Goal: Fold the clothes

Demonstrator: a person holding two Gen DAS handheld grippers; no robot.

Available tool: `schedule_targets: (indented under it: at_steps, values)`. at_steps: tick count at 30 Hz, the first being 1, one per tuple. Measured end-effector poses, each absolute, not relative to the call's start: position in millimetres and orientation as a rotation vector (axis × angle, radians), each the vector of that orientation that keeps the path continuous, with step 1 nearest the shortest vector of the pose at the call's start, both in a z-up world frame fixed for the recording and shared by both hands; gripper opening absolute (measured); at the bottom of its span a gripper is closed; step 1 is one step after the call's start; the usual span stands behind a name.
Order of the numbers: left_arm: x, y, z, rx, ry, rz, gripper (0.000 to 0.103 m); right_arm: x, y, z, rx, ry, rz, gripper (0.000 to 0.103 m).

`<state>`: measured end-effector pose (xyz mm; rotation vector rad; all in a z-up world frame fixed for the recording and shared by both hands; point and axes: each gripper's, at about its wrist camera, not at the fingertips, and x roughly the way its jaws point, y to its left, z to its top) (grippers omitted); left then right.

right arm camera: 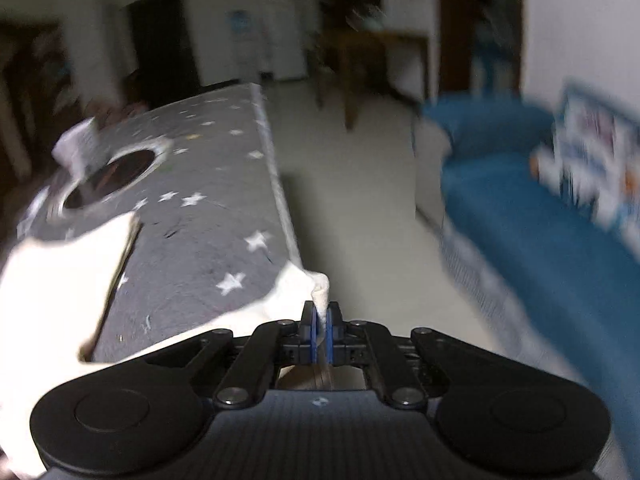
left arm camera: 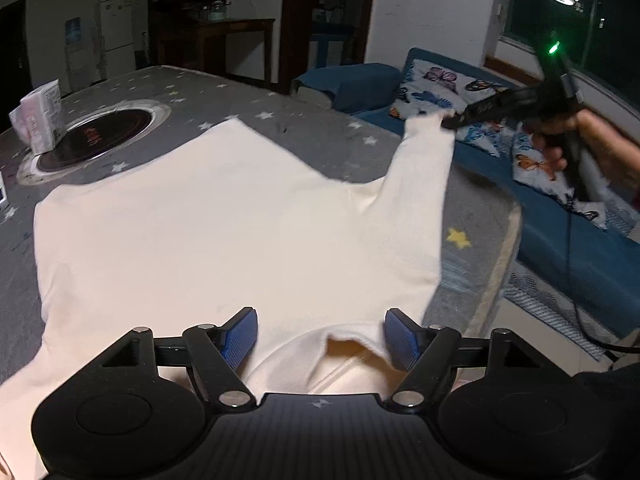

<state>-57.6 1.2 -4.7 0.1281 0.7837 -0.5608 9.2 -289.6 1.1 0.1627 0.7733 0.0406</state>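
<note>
Here a cream top (left arm camera: pixel 208 220) lies spread across a desk (left arm camera: pixel 280 120) draped in a grey star-printed cover, its body flat and its neckline nearest the left claw (left arm camera: pixel 320 338). That claw hovers wide open over the collar, blue pads apart on either side of the neck opening, touching nothing that can be made out. At about two o'clock in the left wrist view, the right claw (left arm camera: pixel 450 122) is clamped on the end of one sleeve (left arm camera: pixel 424 168), which is lifted clear of the desk and drawn out toward the blue sofa (left arm camera: pixel 560 248). The right wrist view confirms the pinch: the cuff bunches between the closed pads of that claw (right arm camera: pixel 320 330), though the picture is smeared by motion.

The cloth looks light, soft and limp, a knit that sags wherever it is unsupported and creases readily. It should not slip from the ribbed pads, yet a single pinch point lets the rest swing and twist. Good holds are the firmer edges: cuff, shoulder seam, hem corners, collar rim. A dark round hob (left arm camera: pixel 96 140) at ten o'clock and a paper packet (left arm camera: pixel 38 118) beside it sit just beyond the fabric.
</note>
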Motion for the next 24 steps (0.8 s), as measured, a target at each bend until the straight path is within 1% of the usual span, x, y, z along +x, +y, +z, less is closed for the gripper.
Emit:
schedule_targets:
  at_steps: [3,5,7,9,12,13,17,20,24]
  values:
    - [-57.7,-2.9,5.0,0.124,0.764,-0.601,0.074,11.8,-310.3,-19.3,0.321,0.818,0.054,0.015]
    - [-53.8,-6.9,6.9,0.109,0.766,-0.622,0.074,10.4,-318.8,-29.0,0.402,0.822,0.068,0.032]
    - [-49.6,-10.9,8.4,0.092,0.770,-0.642,0.074,7.0,-328.8,-39.0,0.502,0.819,0.097,0.034]
    - [-43.5,-18.6,6.6,0.074,0.784,-0.658,0.074,4.4,-336.8,-45.0,0.567,0.808,0.111,0.032]
    - [-35.4,-32.5,1.6,0.069,0.796,-0.677,0.074,2.0,-344.5,-49.6,0.629,0.778,0.117,0.013]
    - [-33.9,-36.3,-0.9,0.069,0.804,-0.686,0.074,-1.4,-345.4,-47.6,0.622,0.759,0.096,0.003]
    - [-29.8,-48.6,-9.1,0.075,0.832,-0.719,0.075,-24.6,-344.3,-26.4,0.568,0.660,0.055,0.004]
    - [-29.6,-52.3,-9.8,0.092,0.836,-0.740,0.078,-29.6,-349.5,-26.5,0.543,0.673,0.034,0.004]
    - [-29.4,-57.2,-10.8,0.115,0.841,-0.768,0.080,-23.2,-359.1,-49.4,0.637,0.742,0.008,0.004]
